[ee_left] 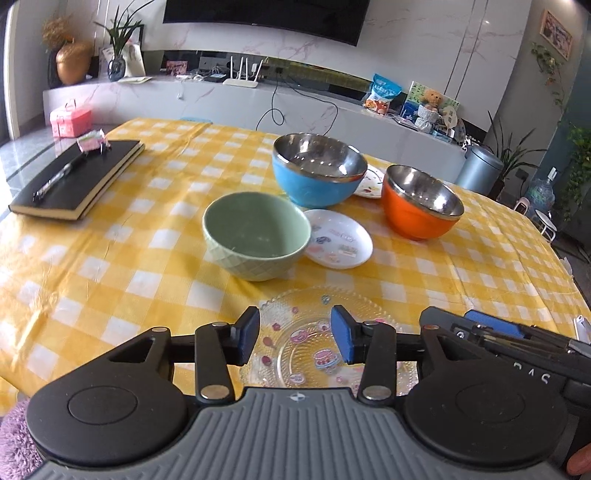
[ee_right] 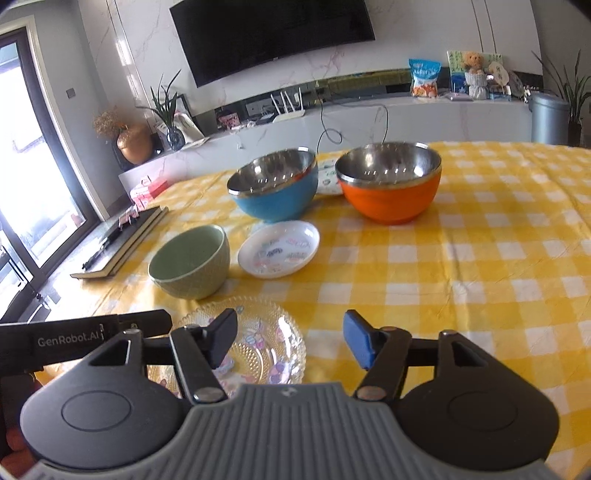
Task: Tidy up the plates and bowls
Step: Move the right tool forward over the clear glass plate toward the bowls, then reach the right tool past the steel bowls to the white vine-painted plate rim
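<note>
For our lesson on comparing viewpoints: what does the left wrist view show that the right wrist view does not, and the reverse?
Only the left wrist view shows the pink box whole, the water jug and a wall picture.

Only the right wrist view shows the glass door and the far right tablecloth.

Both show the green bowl, blue bowl, orange bowl, white plate, glass plate, black notebook and both grippers: left gripper, right gripper, open and holding nothing.
</note>
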Available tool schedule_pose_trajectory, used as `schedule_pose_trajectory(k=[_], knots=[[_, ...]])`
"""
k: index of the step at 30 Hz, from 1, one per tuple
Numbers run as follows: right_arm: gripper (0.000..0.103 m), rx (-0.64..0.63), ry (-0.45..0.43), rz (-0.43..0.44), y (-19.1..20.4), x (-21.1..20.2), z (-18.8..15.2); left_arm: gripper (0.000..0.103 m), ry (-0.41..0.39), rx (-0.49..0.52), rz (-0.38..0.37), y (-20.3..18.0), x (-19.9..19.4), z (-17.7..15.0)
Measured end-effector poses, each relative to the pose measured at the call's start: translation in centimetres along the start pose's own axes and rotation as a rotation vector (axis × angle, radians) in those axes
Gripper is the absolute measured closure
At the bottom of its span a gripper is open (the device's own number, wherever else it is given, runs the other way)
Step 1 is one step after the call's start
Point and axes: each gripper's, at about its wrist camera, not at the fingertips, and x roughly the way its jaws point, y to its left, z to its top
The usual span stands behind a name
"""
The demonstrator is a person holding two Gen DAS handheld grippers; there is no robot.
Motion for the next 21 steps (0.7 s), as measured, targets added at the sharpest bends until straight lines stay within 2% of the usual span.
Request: schedule_pose_trajectory(k=[5,8,13,15,17,21], knots=[[0.024,-0.014,-0.074,-0.059,-0.7,-1.8,1.0,0.053,-0.039,0.076,0.027,-2.0,-0.9,0.7],[0.024,-0.006,-0.088,-0.073,-1.2,-2.6,1.7,0.052,-0.035,0.098,0.021,-2.8,-1.0,1.5],[0.02,-0.005,-0.036,-0.102,-2.1,-2.8,3.1,0.049,0.006,0.158,-0.011,-4.3,-0.6,3.5],[0.02,0.018,-0.001,-0.089,-2.8,-2.5,3.8,0.046,0.018,0.17,-0.034,-4.6,-0.5,4.6],[0.02,0.043,0.019,-0.086,-3.4,-2.3,4.5,0.038,0.038,0.175,-0.063,-5.0,-0.2,5.7],[0.018,0.054,0.034,-0.064,-4.6,-1.8,6.2,0.035,0.076,0.197,-0.103,-5.6,0.5,7.9]])
